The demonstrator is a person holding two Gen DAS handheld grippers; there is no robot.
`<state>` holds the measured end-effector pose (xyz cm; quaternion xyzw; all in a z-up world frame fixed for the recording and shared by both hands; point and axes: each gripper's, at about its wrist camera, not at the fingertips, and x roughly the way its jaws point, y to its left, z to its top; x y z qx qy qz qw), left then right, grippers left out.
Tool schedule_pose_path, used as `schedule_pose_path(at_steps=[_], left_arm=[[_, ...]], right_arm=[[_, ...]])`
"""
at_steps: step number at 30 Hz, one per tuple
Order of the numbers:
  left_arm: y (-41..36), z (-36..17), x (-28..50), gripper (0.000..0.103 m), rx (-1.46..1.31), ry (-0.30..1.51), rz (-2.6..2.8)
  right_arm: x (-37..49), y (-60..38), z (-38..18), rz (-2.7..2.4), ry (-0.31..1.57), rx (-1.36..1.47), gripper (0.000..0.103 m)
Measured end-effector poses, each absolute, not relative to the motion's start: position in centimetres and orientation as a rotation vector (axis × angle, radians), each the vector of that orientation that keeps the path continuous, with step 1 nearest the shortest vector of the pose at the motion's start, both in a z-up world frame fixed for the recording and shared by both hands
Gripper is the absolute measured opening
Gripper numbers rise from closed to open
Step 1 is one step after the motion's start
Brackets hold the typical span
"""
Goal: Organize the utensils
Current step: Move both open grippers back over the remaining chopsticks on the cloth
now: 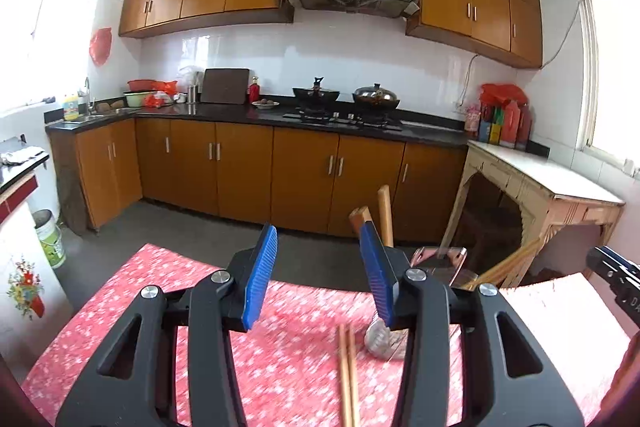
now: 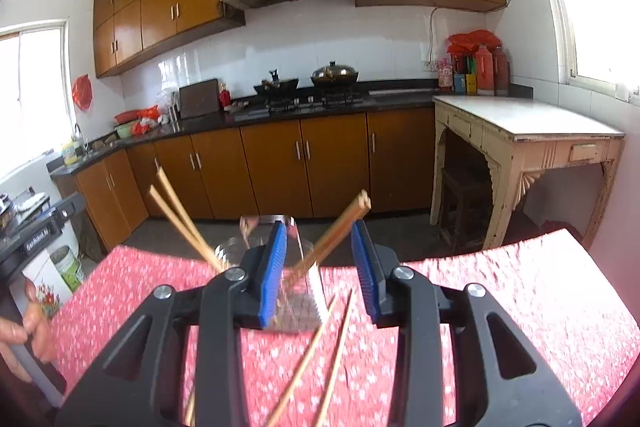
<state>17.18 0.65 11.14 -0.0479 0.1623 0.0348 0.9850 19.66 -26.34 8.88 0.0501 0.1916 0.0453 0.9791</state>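
A shiny metal utensil holder point(image 2: 300, 291) stands on the red flowered tablecloth point(image 2: 500, 299), with wooden chopsticks point(image 2: 180, 223) and a wooden handle point(image 2: 340, 227) leaning out of it. Two loose chopsticks point(image 2: 320, 355) lie on the cloth in front of it, between my right fingers. My right gripper point(image 2: 320, 273) is open and empty, just before the holder. In the left wrist view the holder point(image 1: 440, 263) sits behind my right finger, with wooden handles point(image 1: 385, 215) sticking up. A chopstick pair point(image 1: 347, 375) lies on the cloth. My left gripper point(image 1: 320, 279) is open and empty.
The other gripper shows at the right edge of the left wrist view point(image 1: 616, 279). A person's hand point(image 2: 24, 331) is at the left edge of the right wrist view. Beyond the table are kitchen cabinets point(image 1: 240, 167), a stove with woks point(image 1: 344, 99) and a cream side table point(image 2: 520, 131).
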Motion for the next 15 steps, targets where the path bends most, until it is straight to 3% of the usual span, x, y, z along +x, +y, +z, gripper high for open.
schedule_pose_path(at_steps=[15], left_arm=[[1.7, -1.2, 15.9, 0.046, -0.044, 0.607, 0.039]], right_arm=[[20.2, -26.6, -6.4, 0.087, 0.733, 0.133, 0.034]])
